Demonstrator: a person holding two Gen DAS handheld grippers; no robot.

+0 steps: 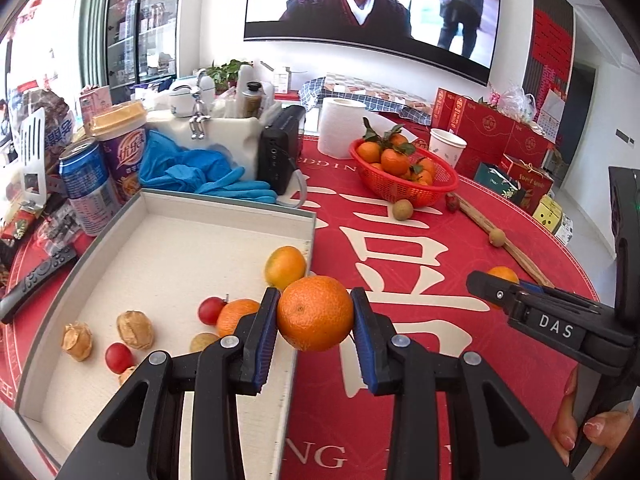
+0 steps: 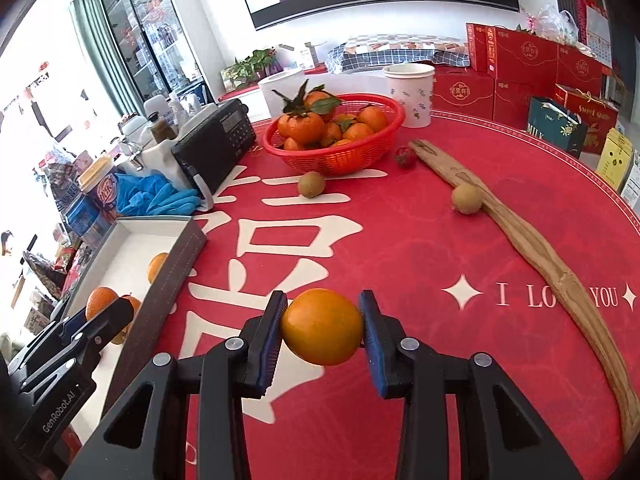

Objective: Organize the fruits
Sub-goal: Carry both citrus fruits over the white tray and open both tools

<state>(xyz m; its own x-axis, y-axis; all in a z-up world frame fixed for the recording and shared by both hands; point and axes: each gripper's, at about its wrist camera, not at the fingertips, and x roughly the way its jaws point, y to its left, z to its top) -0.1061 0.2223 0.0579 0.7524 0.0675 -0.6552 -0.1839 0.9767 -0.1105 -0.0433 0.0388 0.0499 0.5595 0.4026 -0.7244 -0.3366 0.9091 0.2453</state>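
Observation:
My left gripper [image 1: 315, 314] is shut on a rough-skinned tangerine [image 1: 315, 312], held above the right wall of the shallow white tray [image 1: 304, 248]. Inside the tray lie two more tangerines [image 1: 285, 266], two red cherry tomatoes [image 1: 211, 310] and several tan husked fruits [image 1: 135, 329]. My right gripper [image 2: 323, 326] is shut on a smooth orange [image 2: 322, 326] over the red tablecloth, to the right of the tray [image 2: 176, 264]. In the left wrist view the right gripper [image 1: 494, 286] shows side-on with its orange [image 1: 503, 274]. Two brown longans [image 2: 311, 184] and a small red fruit [image 2: 405, 157] lie loose.
A red mesh basket [image 2: 372, 152] of leafy tangerines stands at the back, with a paper cup [image 2: 412, 94] and paper roll [image 1: 342, 128] behind. A long wooden stick [image 2: 532, 240] crosses the right side. A black radio [image 2: 216, 140], blue gloves [image 1: 192, 172] and cans [image 1: 86, 184] crowd the left.

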